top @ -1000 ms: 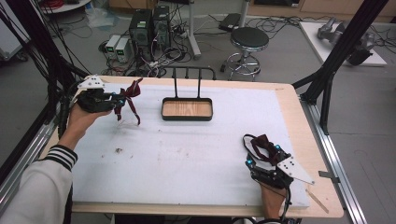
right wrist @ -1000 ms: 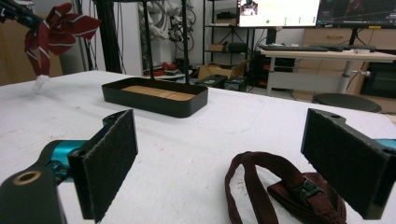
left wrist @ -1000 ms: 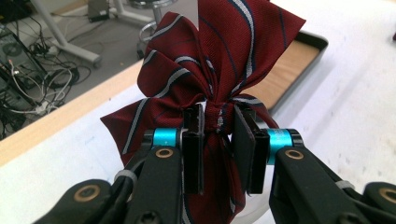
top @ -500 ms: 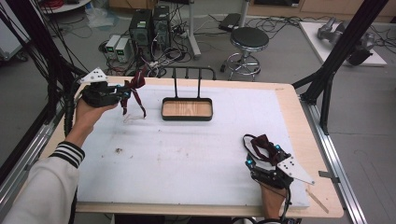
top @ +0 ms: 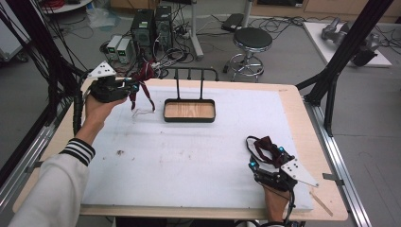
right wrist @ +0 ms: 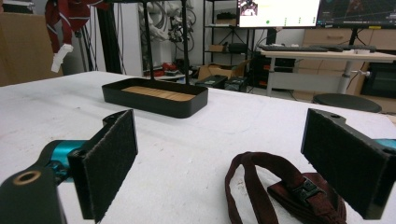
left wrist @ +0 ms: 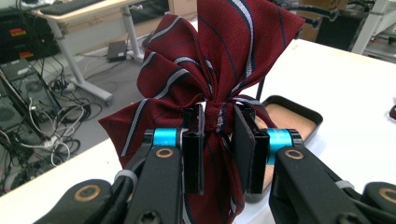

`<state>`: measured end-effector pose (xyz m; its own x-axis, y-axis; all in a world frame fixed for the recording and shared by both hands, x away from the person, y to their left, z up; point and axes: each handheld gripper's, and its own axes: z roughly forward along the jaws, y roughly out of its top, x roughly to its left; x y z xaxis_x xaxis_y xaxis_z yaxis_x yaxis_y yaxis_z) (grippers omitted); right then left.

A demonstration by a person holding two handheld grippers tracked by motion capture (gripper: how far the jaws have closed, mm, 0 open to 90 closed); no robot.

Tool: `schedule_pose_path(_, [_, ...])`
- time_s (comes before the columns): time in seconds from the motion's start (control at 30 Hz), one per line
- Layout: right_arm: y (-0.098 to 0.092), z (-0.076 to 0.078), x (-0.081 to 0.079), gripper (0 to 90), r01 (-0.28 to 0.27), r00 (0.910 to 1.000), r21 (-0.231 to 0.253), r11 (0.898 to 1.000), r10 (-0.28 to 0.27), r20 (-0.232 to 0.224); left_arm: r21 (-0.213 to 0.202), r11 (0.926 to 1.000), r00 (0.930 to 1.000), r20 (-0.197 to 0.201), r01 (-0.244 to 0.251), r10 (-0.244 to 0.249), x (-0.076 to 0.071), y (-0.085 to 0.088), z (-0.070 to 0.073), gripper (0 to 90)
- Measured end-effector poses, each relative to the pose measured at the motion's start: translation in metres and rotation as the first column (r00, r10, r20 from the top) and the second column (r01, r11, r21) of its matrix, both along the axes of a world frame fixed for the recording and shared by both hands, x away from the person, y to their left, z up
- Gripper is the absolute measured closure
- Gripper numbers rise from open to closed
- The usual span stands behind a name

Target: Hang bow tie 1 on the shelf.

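A dark red striped bow tie (left wrist: 219, 70) hangs in the air, pinched at its knot by my left gripper (left wrist: 219, 140), which is shut on it. In the high view that bow tie (top: 143, 78) is held above the table's far left corner, left of the black tray (top: 189, 118) with a wooden floor and a hanger rack (top: 191, 73). My right gripper (top: 265, 158) rests open near the front right of the table. Between its pads (right wrist: 112, 154) lies a dark red strap with a black buckle (right wrist: 299, 191), also seen as a loop (top: 265, 146).
A white mat (top: 198, 156) covers the wooden table (top: 302, 123). Black frame posts (top: 340, 61) stand at the right, and cables hang at the left (top: 52, 71). A stool (top: 253, 42) and computer boxes (top: 151, 26) stand on the floor beyond.
My left gripper has carried the bow tie up and toward the far edge, nearer the rack. The right gripper has stayed still.
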<state>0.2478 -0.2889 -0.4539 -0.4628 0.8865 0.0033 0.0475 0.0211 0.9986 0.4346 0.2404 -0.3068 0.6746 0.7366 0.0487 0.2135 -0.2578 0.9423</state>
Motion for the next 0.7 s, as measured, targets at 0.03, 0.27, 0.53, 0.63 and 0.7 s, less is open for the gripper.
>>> schedule_pose_path(0.03, [0.000, 0.000, 0.000, 9.9, 0.000, 1.0000, 0.001, 1.000, 0.000, -0.001, 0.002, 1.0000, 1.0000, -0.006, 0.005, -0.005, 0.001, -0.002, 0.001, 74.3])
schedule_pose_path(0.27, [0.000, 0.000, 0.000, 9.9, 0.000, 1.0000, 0.006, 1.000, 0.000, -0.001, -0.016, 0.9996, 0.9997, -0.008, 0.022, -0.022, 0.010, -0.014, 0.003, 74.3])
schedule_pose_path(0.53, [0.000, 0.000, -0.001, 9.9, -0.001, 1.0000, 0.010, 1.000, 0.001, -0.003, -0.031, 0.9991, 0.9996, -0.001, 0.027, -0.027, 0.019, -0.026, 0.006, 74.3])
schedule_pose_path(0.63, [0.000, 0.000, -0.001, 9.9, -0.001, 1.0000, 0.012, 1.000, 0.001, -0.004, -0.035, 0.9991, 0.9997, 0.003, 0.025, -0.025, 0.021, -0.031, 0.008, 74.3])
schedule_pose_path(0.7, [0.000, 0.000, -0.001, 9.9, -0.001, 1.0000, 0.013, 1.000, 0.001, -0.005, -0.036, 0.9991, 0.9997, 0.008, 0.022, -0.022, 0.023, -0.032, 0.010, 74.3])
